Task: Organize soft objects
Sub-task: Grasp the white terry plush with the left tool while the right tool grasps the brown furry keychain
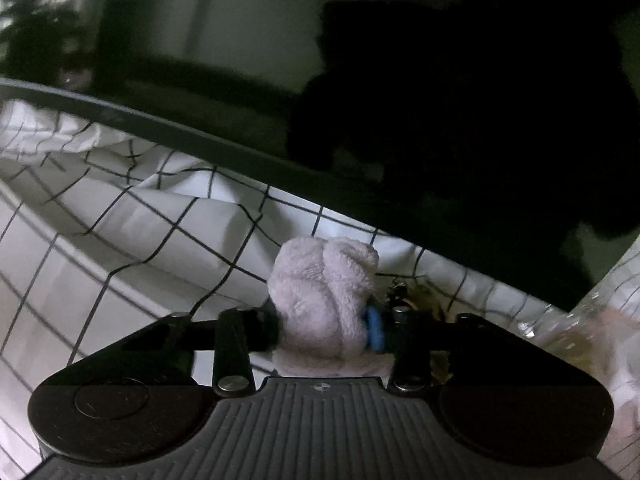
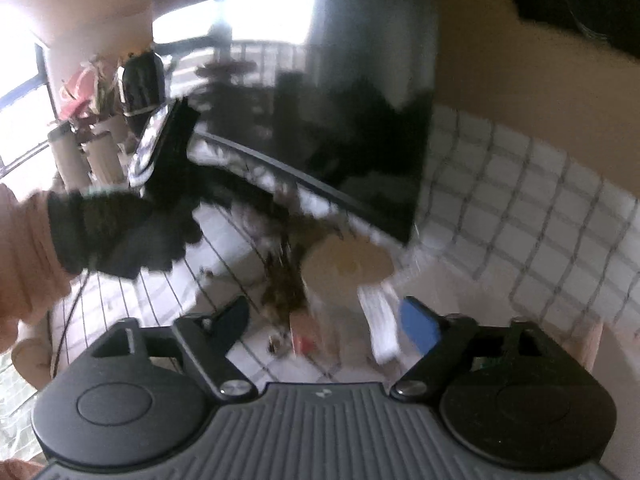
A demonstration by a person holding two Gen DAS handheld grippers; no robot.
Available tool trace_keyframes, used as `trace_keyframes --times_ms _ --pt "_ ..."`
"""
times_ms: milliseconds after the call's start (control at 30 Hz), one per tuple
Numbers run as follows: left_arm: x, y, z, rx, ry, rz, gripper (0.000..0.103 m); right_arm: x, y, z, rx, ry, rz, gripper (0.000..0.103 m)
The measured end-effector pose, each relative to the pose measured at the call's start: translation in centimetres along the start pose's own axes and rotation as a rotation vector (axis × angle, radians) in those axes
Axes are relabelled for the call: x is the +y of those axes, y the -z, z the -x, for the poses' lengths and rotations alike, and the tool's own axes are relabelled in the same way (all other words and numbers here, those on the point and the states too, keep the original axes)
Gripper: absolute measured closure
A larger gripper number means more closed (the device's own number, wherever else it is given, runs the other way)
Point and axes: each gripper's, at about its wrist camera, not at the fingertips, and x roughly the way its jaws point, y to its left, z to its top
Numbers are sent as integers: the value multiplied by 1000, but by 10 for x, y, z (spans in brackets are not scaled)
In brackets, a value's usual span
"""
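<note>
1. Gripping a pale fluffy towel (image 1: 324, 300), your left gripper (image 1: 326, 326) squeezes it between both pads above the checked cloth (image 1: 120, 232).
2. Your right wrist view alone shows a gloved hand (image 2: 124, 232) and pink sleeve (image 2: 24, 248).
3. Your right gripper (image 2: 328, 320) stands open, nothing pinched, over blurred clutter by the dark screen (image 2: 340, 100).

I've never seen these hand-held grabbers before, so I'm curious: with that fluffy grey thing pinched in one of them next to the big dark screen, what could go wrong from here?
The left gripper pinches the fluffy grey cloth only by its bunched lower part, so it might slip out. The dark screen stands close behind, and a swing could knock it. The right gripper hangs open over clutter on the checked cloth, which it might disturb.
</note>
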Motion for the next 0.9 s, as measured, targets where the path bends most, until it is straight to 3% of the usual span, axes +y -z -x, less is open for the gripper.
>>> trace_keyframes --times_ms 67,100,267,433,533,633,900 --pt "5 2 17 -41 28 43 65 11 -10 -3 -11 16 52 53" --pt "6 3 28 -73 18 46 65 19 -16 -6 -6 31 89 56" --pt "7 2 80 -195 -18 32 66 52 -41 -32 31 32 189 58" --pt "0 5 118 -242 -14 10 66 72 -79 -97 214 -48 303 58" --pt "5 9 140 -263 -16 29 66 66 -102 -130 321 -81 248 58" --pt "12 16 152 -274 -9 59 66 54 -121 -161 390 -41 133 58" --pt "21 32 156 -255 27 102 66 66 -99 -186 305 161 -44 57"
